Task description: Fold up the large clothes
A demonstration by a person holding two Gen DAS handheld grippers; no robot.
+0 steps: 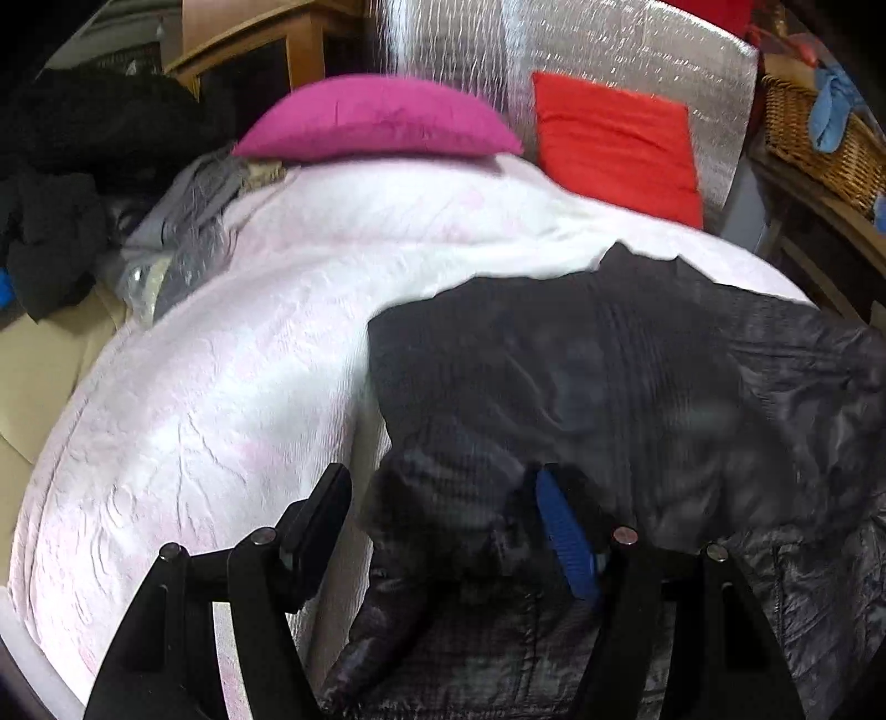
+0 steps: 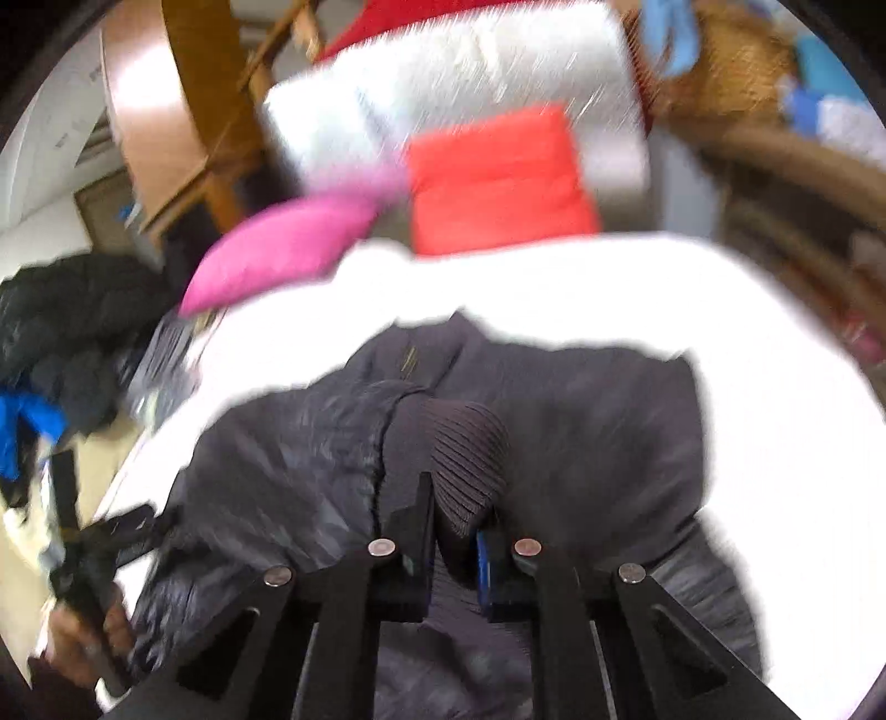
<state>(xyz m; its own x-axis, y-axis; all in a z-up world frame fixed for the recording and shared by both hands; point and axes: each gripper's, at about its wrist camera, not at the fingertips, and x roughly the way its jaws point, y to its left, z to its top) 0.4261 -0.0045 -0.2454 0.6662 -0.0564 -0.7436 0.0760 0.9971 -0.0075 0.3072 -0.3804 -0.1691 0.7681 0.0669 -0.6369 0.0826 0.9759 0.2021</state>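
Observation:
A dark padded jacket lies spread on the white bed cover. My left gripper hovers over the jacket's near left edge, open; a fold of the fabric sits between its jaws but the pads do not press on it. In the right wrist view the jacket fills the middle. My right gripper is shut on the ribbed cuff of a sleeve, which bulges up above the fingers. The left gripper shows blurred at the lower left, held by a hand.
A magenta pillow and a red cushion lie at the bed's far end against a silvery panel. Dark clothes are piled at the left. A wicker basket stands at the right, wooden furniture behind.

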